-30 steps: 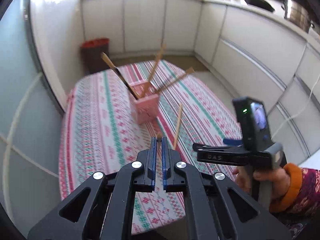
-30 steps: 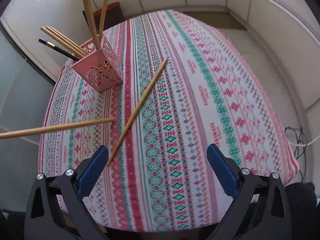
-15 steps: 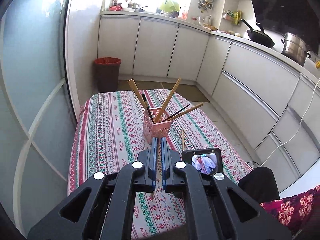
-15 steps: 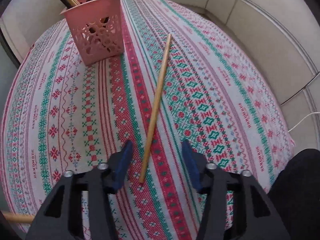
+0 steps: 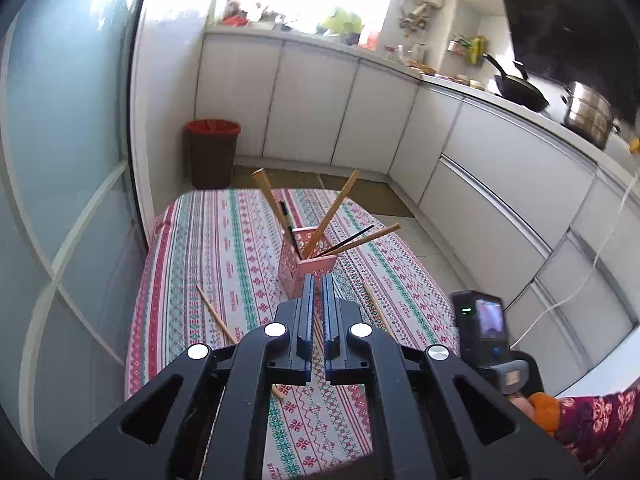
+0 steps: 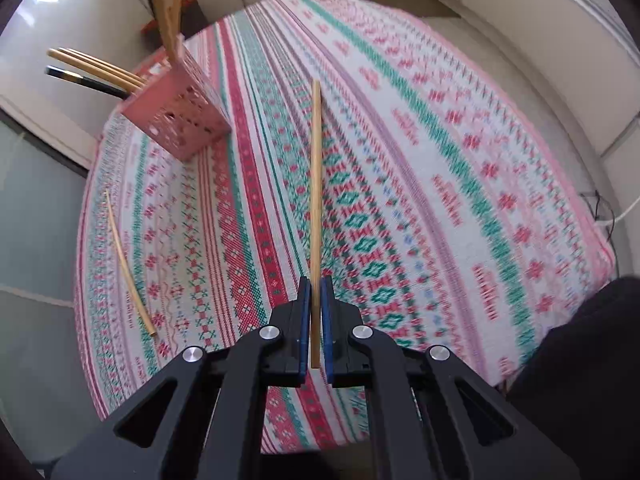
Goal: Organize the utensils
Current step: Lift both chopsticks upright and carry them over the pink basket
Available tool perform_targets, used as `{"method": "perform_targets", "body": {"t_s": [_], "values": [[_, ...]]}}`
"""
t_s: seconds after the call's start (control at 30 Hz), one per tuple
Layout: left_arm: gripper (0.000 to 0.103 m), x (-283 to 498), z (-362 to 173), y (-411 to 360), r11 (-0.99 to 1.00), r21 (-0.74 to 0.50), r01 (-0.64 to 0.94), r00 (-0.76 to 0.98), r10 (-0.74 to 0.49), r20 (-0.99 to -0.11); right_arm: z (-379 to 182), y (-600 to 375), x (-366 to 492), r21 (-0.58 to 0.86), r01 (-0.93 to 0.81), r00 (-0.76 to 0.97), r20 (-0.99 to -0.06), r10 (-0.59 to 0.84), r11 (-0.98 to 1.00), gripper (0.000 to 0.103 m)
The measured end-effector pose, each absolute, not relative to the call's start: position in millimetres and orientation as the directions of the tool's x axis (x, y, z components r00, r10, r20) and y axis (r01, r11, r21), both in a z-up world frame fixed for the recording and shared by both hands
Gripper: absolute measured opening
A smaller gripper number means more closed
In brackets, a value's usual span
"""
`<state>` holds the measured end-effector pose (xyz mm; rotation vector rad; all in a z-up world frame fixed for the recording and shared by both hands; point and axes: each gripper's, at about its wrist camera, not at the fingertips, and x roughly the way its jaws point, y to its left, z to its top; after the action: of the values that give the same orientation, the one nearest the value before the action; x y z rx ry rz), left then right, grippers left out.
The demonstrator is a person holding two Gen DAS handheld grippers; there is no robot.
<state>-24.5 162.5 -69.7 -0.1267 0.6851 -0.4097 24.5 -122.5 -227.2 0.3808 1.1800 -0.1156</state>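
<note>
A pink perforated holder (image 5: 306,270) (image 6: 176,120) stands on the patterned tablecloth (image 6: 440,184) with several wooden and black chopsticks leaning in it. My right gripper (image 6: 316,292) is shut on a wooden chopstick (image 6: 316,184) near its end; the stick points away from me over the cloth. A second loose chopstick (image 6: 126,264) (image 5: 218,316) lies on the cloth at the left. My left gripper (image 5: 316,284) is shut and empty, held above the near side of the table, behind the holder. The right gripper's body (image 5: 484,332) shows at lower right in the left wrist view.
White kitchen cabinets (image 5: 360,112) run along the back and right. A red-lined bin (image 5: 212,152) stands on the floor beyond the table. A glass door (image 5: 60,160) is at the left. A wok (image 5: 516,88) and a steel pot (image 5: 588,116) sit on the counter.
My right gripper has closed on the chopstick that lay between its jaws. The left gripper has drawn back and up; a chopstick now lies on the cloth at left.
</note>
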Motion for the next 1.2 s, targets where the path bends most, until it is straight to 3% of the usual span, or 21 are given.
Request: {"method": "perform_targets", "body": {"t_s": [0.13,0.2,0.3,0.63,0.77,0.83,0.87,0.9,0.97,1.2], "values": [[0.007,38,-125,184,0.936,-0.327,0.128,0.559,-0.34,-0.756,-194,-139,17,0.263,0.244,0.426,-0.894,0.141,0.933,0.006],[0.019,75,-162,191,0.959,-0.283,0.006,0.484,-0.25,-0.839,-187,-146,20,0.273,0.235,0.439,-0.886,0.149,0.933,0.006],[0.022,121,-218,209,0.956,-0.233,-0.175,0.353,-0.16,-0.922,-171,-155,22,0.261,0.209,0.469,-0.872,0.137,0.943,0.006],[0.033,217,-273,214,0.93,-0.134,-0.342,0.255,-0.046,-0.966,-138,-195,47,0.237,0.111,0.552,-0.822,0.139,0.965,0.006],[0.049,235,-282,198,0.954,-0.031,-0.298,0.259,0.049,-0.965,-135,-208,59,0.265,0.092,0.586,-0.794,0.163,0.96,0.006],[0.033,237,-281,187,0.964,-0.005,-0.265,0.273,0.07,-0.959,-135,-215,66,0.284,0.095,0.601,-0.78,0.172,0.954,0.006],[0.008,238,-280,183,0.969,-0.014,-0.246,0.272,0.055,-0.961,-134,-219,68,0.298,0.097,0.607,-0.774,0.181,0.95,0.006],[0.004,237,-281,179,0.973,-0.008,-0.23,0.267,0.055,-0.962,-134,-223,70,0.314,0.099,0.611,-0.768,0.191,0.944,0.006],[0.004,232,-280,176,0.977,-0.013,-0.215,0.28,0.048,-0.959,-134,-229,73,0.341,0.101,0.623,-0.754,0.208,0.935,0.006],[0.004,180,-230,184,0.928,-0.349,-0.131,0.373,-0.28,-0.884,-129,-232,64,0.384,0.082,0.653,-0.718,0.241,0.92,0.006]]}}
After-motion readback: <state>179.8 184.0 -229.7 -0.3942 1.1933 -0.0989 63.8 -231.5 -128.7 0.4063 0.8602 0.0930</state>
